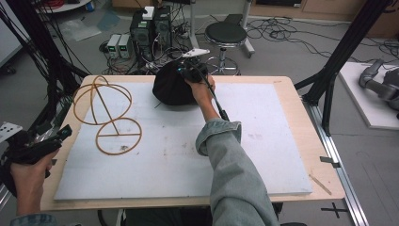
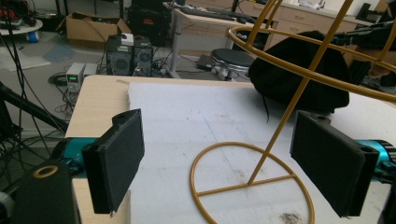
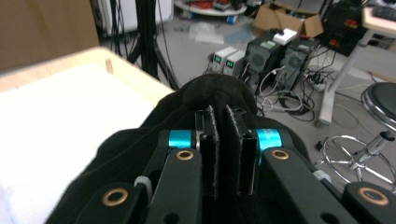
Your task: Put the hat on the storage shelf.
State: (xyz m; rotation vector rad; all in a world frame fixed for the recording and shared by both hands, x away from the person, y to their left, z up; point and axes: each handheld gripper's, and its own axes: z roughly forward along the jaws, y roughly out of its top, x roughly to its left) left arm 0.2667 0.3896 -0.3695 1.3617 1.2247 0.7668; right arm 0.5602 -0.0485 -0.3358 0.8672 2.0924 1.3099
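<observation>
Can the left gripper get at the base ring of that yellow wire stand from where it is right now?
Probably yes. The left gripper has its jaws wide open and the wire stand stands straight ahead of them on the white board; nothing lies between. The black cloth sits farther back.

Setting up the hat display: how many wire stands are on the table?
1: the wire stand sits on the table's left part, beside the black hat. None seems hidden.

My grippers have black arms with brass-ringed screws, teal collars and black foam pads [image 2: 116,161]; a black cable [image 1: 215,99] trails over my grey-green denim sleeve [image 1: 235,174].
</observation>
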